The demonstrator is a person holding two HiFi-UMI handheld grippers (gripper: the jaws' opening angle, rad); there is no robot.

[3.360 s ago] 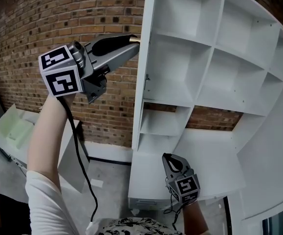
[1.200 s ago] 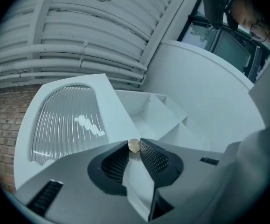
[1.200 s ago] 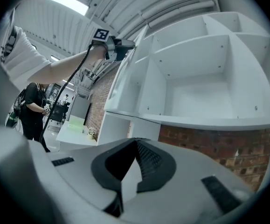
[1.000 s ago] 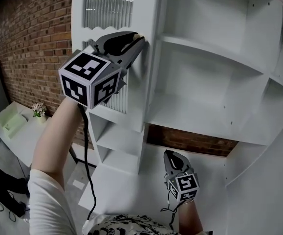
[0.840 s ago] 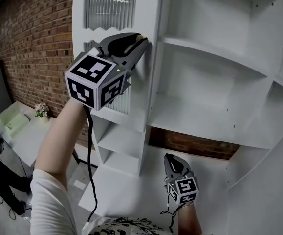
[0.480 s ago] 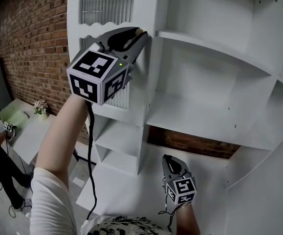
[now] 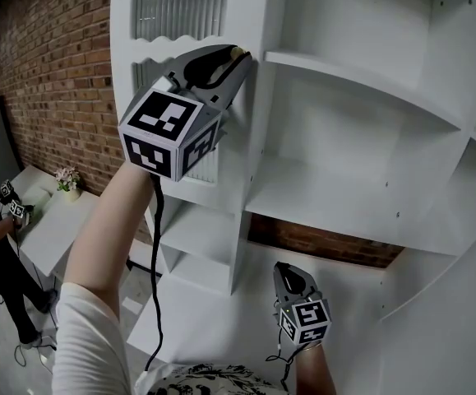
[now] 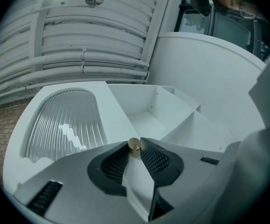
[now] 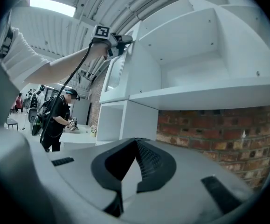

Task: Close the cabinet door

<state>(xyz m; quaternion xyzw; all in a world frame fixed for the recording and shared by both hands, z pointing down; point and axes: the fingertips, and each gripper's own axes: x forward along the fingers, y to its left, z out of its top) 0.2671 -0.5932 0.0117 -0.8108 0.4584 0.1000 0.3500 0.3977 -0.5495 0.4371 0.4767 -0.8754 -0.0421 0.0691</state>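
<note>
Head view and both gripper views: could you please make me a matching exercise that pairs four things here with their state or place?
Things:
1. left gripper
2. right gripper
3. door panel
4. brick wall

States or places:
A. jaws together, nothing held
B. ribbed glass
C. closed on the brass knob
D. behind the cabinet

Pairs: 1-C, 2-A, 3-B, 4-D
</note>
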